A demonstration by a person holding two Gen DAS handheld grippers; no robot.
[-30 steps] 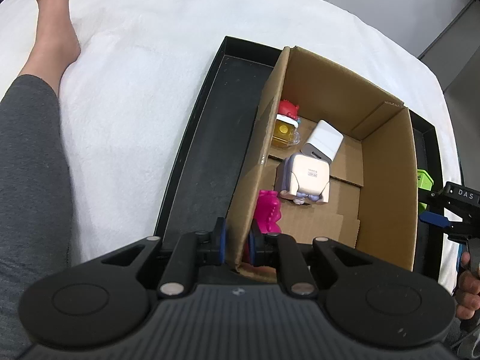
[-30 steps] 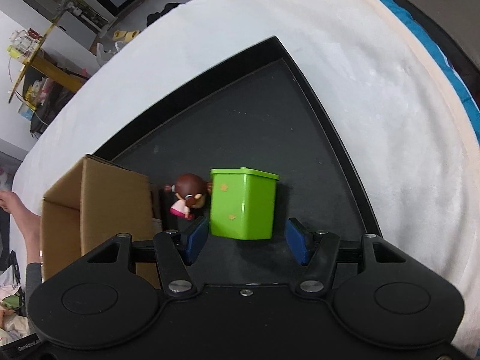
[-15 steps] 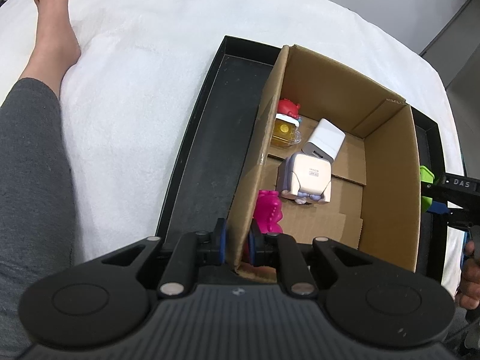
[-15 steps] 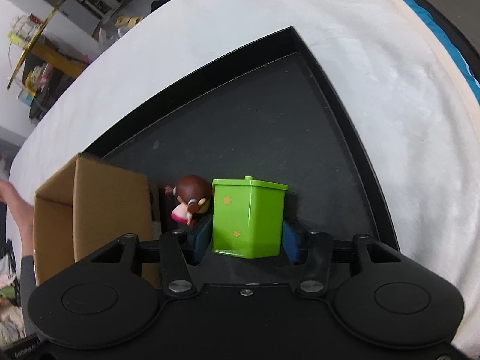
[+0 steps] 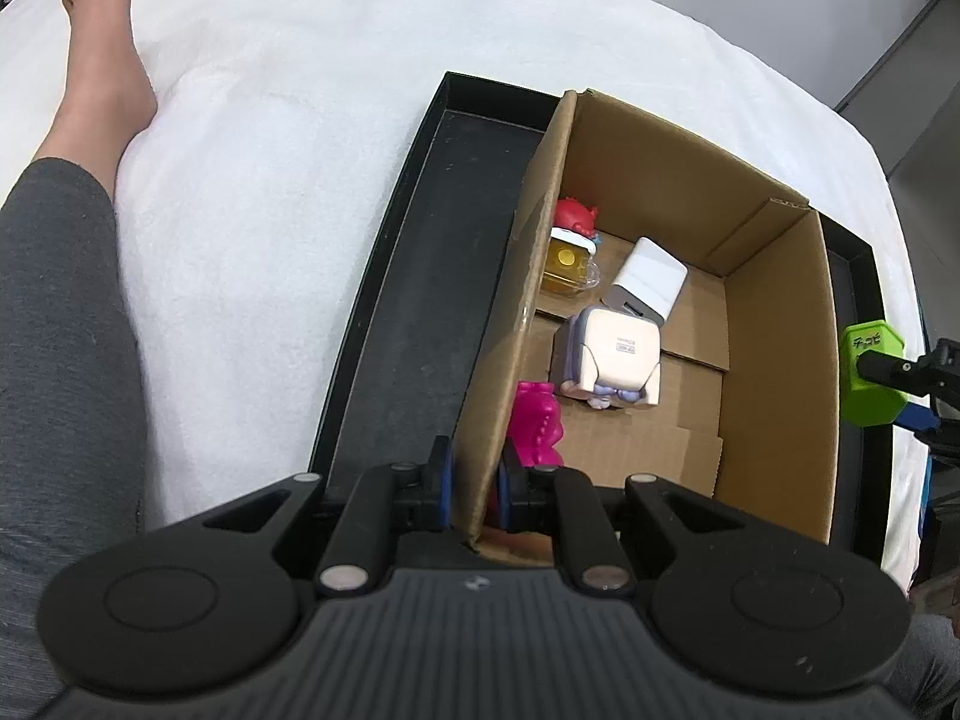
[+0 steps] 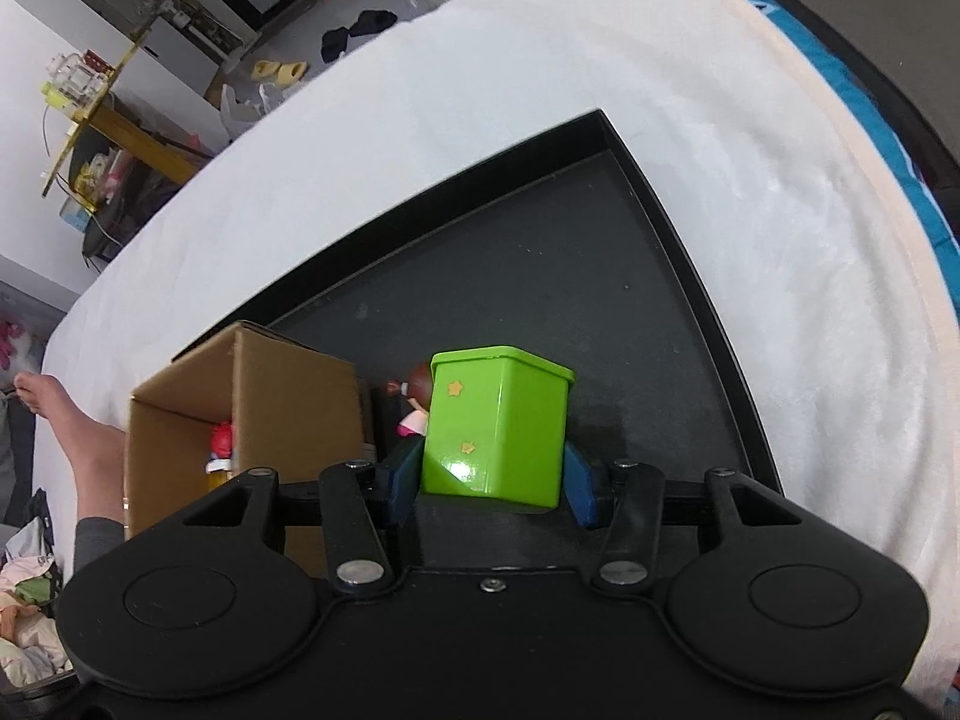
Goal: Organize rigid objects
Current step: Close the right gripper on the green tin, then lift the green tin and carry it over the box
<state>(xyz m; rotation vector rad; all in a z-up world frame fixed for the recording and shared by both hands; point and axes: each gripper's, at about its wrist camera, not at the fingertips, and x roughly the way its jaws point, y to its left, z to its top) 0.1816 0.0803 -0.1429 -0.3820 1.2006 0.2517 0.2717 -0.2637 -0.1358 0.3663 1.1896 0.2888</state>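
The green box (image 6: 495, 423) is pinched by the right gripper (image 6: 491, 483). The cardboard box (image 6: 288, 384), pinched at its wall by the left gripper (image 5: 475, 483), lies to its left.

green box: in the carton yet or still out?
Out. The green box is clamped in the right gripper, beside the cardboard carton and outside its right wall in the left wrist view.

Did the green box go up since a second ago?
Yes. The green plastic box, clamped in the right gripper, has lifted off the black tray floor; in the left wrist view it now shows beside the cardboard box rim.
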